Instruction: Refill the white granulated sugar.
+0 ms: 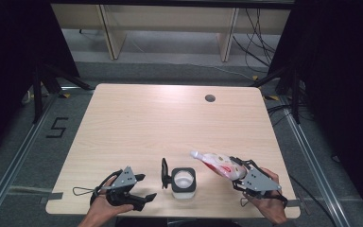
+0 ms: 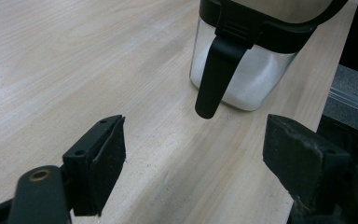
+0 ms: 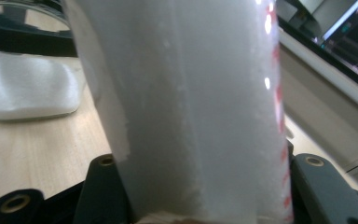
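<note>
- Where the right gripper [image 1: 236, 174] clamps it at the table's near right: white plastic pouch with red print [image 1: 219, 165], lying tilted, narrow end pointing left toward the jar, off the tabletop.
- Seen along the right gripper's own jaws: same pouch [image 3: 191, 107] pinched between both black jaws, white grainy filling inside, red print down one edge.
- Just left of the pouch's tip: square clear glass jar with black rim [image 1: 184, 182], standing upright near the front edge, part-filled with white powder, mouth uncovered.
- Hinged to the jar's left side: round black lid [image 1: 164, 171], swung up on edge.
- From the left gripper view: jar [image 2: 256, 70] close ahead, black latch tab [image 2: 218, 77] hanging down its front wall.
- Further left, near the front edge: left gripper [image 1: 142, 187] in a hand, jaws spread wide, nothing between them, pointing toward the jar, apart from it.
- Beneath everything: pale wooden table [image 1: 160, 123], small dark round hole [image 1: 210, 98] near its far right.
</note>
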The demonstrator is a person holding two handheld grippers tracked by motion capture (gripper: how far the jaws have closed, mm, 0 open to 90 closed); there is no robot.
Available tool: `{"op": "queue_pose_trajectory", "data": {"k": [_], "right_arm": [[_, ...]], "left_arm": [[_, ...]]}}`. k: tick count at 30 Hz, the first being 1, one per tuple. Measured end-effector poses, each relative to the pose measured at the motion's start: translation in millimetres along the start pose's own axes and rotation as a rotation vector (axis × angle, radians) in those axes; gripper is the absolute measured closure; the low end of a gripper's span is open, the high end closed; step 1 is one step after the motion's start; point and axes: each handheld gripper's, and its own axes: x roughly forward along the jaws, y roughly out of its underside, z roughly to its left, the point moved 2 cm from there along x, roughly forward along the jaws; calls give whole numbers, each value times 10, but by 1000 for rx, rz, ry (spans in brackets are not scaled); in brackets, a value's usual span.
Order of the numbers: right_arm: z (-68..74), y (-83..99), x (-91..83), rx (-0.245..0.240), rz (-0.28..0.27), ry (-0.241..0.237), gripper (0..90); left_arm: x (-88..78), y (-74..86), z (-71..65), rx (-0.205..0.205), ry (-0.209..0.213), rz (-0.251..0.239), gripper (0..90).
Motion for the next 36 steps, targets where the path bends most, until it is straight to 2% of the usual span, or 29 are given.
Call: {"op": "queue_pose_trajectory", "data": {"k": [1,2,3,5,8,10,11,12,13,15,17,18,20,21,23,24,25,30,32,33,34,36], "right_arm": [[-40,50,58,53,-11,-2,507],[-54,65,75,70,-9,-11,507],[-78,85,98,78,-21,-16,508],[-116,129,137,108,-25,-21,509],[-133,189,191,189,-17,-46,513],[-167,216,226,188,-25,-32,514],[-170,236,243,218,-17,-44,516],[-190,250,260,214,-19,-43,518],[-196,266,275,225,-15,-44,520],[-194,286,300,243,-13,-58,523],[-198,298,303,257,-14,-61,523],[-204,310,298,283,-18,-52,524],[-203,311,297,288,-19,-49,524],[-205,313,304,287,-23,-66,524],[-215,318,298,283,-12,-55,524],[-216,322,294,282,-3,-56,524],[-216,324,292,286,-1,-55,524],[-231,337,269,304,-8,-45,526],[-233,368,247,333,-22,-51,528],[-238,375,248,336,-32,-40,528],[-259,389,245,317,-18,-32,528],[-244,384,235,359,-33,-30,527]], "left_arm": [[-2,-1,-8,-16,1,-17,206],[-10,-4,-6,-14,-2,-14,206],[-11,-8,5,6,2,-14,206],[-4,-1,-12,-20,1,-18,206],[-2,2,-13,-18,2,-25,206],[-9,4,-5,-16,-5,-22,206],[-9,4,-5,-16,-5,-22,206],[-14,3,-2,-14,-7,-19,206],[-11,-1,-13,-23,1,-35,206],[-12,0,-10,-22,1,-34,206],[-19,4,1,-7,-5,-22,206],[-19,1,-16,-23,-3,-25,206],[-18,5,-13,-18,0,-30,206],[-26,5,8,12,3,-24,206],[-22,9,-4,-15,-1,-34,206],[-36,15,13,-4,-14,-11,206],[-39,15,13,-5,-12,-8,206],[-26,16,-5,-22,-10,-22,206],[-23,15,-4,-22,-7,-22,206],[-23,15,-4,-22,-7,-22,206],[-25,16,-1,-19,-9,-21,206],[-27,18,-4,-22,-14,-20,206]]}}
